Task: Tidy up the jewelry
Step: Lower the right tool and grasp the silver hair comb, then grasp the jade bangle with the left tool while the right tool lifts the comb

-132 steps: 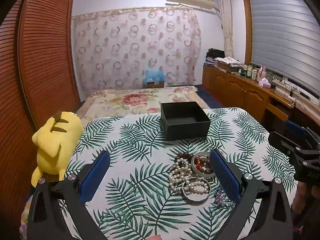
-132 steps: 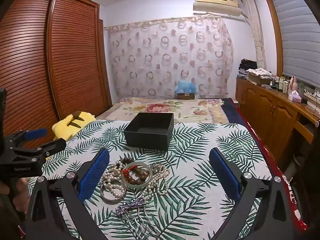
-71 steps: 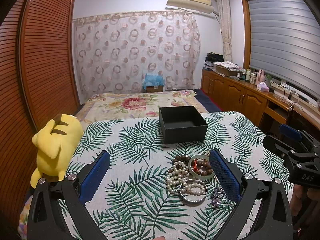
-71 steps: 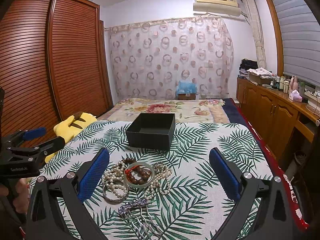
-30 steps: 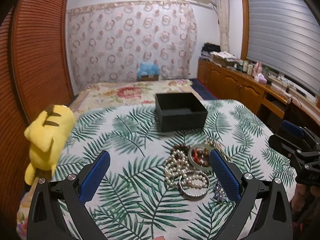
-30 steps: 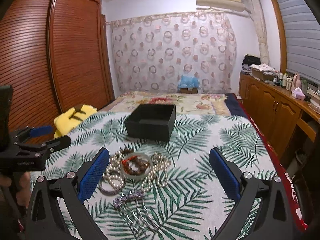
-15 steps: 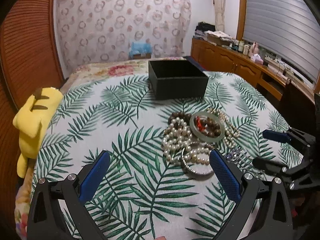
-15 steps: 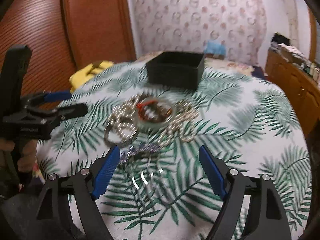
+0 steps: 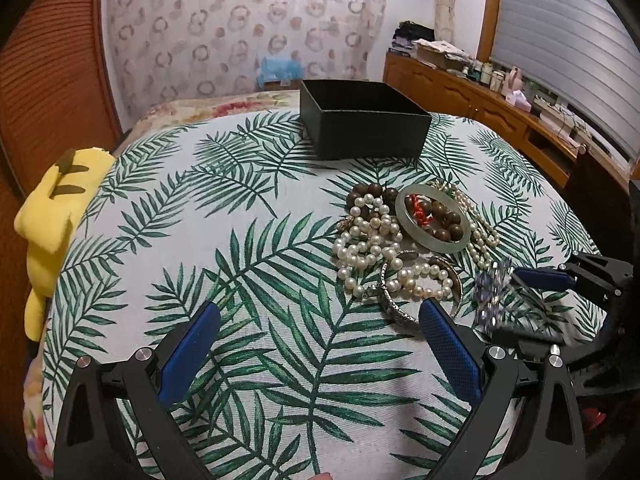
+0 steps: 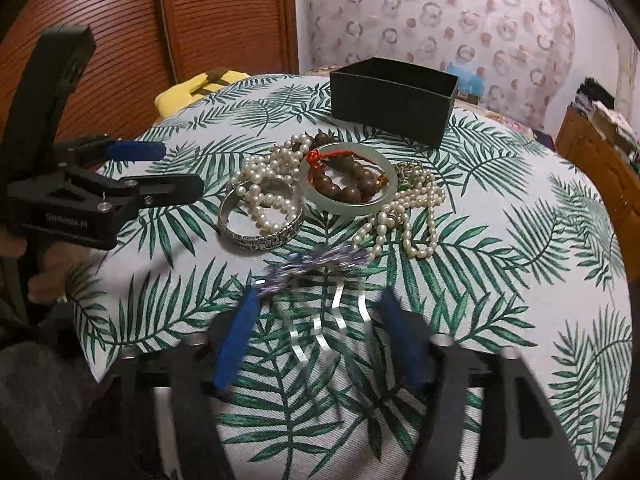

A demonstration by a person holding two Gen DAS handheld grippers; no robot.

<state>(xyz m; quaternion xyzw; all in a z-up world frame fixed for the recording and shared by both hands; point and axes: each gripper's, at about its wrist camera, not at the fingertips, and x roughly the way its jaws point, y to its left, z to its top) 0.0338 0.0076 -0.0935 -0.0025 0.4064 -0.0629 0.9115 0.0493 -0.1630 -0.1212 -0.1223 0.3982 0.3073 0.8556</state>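
right claw (image 10: 320, 320): closing astride hair comb (image 10: 320, 264), pads not touching | left claw (image 9: 316, 344): apart, empty | black box (image 9: 362, 120): far side of surface (image 9: 200, 240)

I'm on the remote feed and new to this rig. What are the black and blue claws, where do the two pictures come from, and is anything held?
No robot arm: a person holds two hand grippers, each with a camera looking along its fingers. The left gripper is open over bare cloth. The right gripper is closing around a hair comb, not yet pinching it. On the leaf-print tablecloth lie pearl strands, a jade bangle, a silver bangle and an open black box. Nothing is held.
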